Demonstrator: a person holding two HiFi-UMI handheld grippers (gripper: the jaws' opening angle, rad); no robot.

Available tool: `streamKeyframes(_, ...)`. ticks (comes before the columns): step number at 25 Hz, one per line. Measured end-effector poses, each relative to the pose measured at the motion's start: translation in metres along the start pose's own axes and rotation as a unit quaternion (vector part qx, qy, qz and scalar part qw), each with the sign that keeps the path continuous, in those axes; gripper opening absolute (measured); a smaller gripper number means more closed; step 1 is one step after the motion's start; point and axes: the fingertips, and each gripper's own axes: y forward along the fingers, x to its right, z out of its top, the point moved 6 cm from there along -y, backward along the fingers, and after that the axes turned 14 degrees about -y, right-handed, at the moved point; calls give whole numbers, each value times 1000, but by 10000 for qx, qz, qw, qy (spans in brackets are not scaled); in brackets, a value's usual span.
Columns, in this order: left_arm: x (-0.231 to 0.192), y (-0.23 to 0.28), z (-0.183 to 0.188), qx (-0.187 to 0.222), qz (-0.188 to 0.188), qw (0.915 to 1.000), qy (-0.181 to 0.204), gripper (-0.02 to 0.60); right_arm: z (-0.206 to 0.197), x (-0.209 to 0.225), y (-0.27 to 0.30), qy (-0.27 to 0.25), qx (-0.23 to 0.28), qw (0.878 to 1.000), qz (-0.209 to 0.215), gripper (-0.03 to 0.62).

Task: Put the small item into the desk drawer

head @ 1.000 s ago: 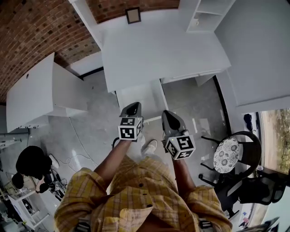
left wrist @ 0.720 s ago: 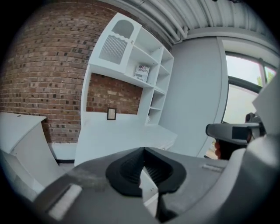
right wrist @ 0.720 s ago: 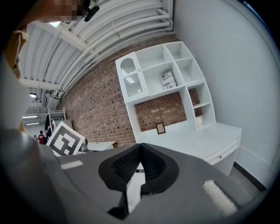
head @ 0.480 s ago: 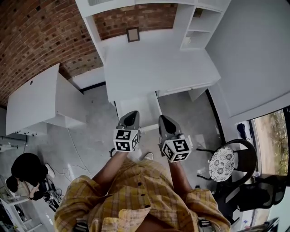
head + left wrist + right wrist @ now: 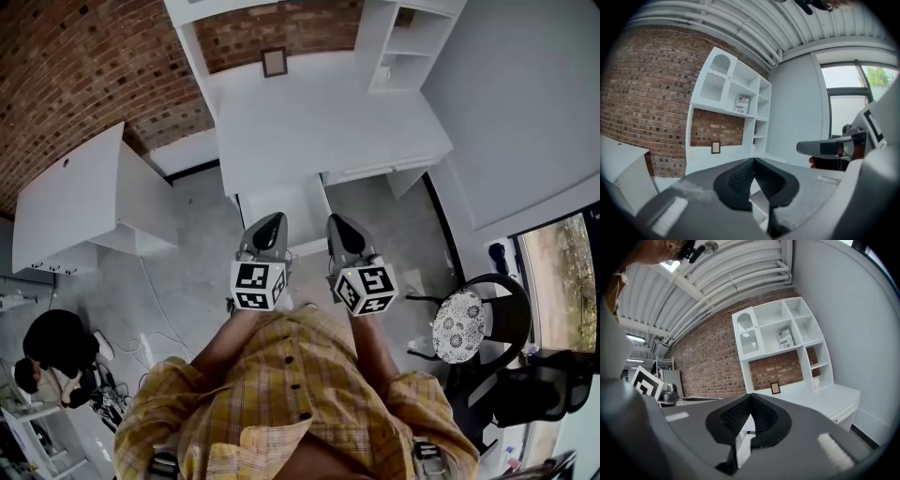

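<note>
My left claw is shut, pads together with nothing between them. I can't pick out the small item in any view. The only small thing on the white flat-topped desk is a small dark-framed picture standing at its back edge, and I can't say that's the one. The white drawer unit sits under the desk's front edge, and I can't tell whether a drawer is open. My right claw is also shut and empty, just beside the left. Empty claws well back from the desk fit either the item still out somewhere or already in the drawer. Risks: a shut claw going at a small upright thing would knock it flat rather than grip it. A slim drawer pull gives the pads little to bite on, so they could slip off. The two claws are close enough together to clash. Versus a second ago, both claws sit nearer the head camera and more level with each other. The picture sits lower in the view, and more of the white shelving above the desk shows. Jaws unchanged.
</note>
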Motion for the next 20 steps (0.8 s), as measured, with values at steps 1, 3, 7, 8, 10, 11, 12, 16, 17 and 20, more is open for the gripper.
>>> streamKeyframes(1,1,-2,1,36,-10,10000,28,4,1,0,-1,-17,9,10000,-11,-3)
streamKeyframes(3,3,-6,3,91,-42,9999,46,4,3,-1,-3,-74,30,10000,-46,-3)
streamKeyframes(7,5,-12,3,192,-46,9998,84,4,5,-5,-7,-166,58,9998,-54,-3)
streamKeyframes(8,5,-13,4,209,-46,9997,84,5,6,-6,-7,-184,63,9998,-51,-3)
streamKeyframes(10,6,-15,5,245,-53,9996,87,5,6,-7,-8,-215,62,9997,-52,-3)
streamKeyframes(11,6,-16,6,264,-54,9996,94,4,6,-7,-8,-228,61,9997,-54,-3)
streamKeyframes(12,6,-17,6,277,-50,9996,100,5,5,-7,-9,-235,57,9997,-59,-3)
streamKeyframes(16,6,-21,3,278,-23,9996,77,4,2,-7,-13,-252,37,9996,-88,-3)
streamKeyframes(17,6,-22,3,277,-22,9996,70,5,2,-8,-14,-263,37,9996,-89,-3)
streamKeyframes(20,8,-24,2,285,-37,9995,89,5,2,-8,-16,-280,41,9996,-93,-3)
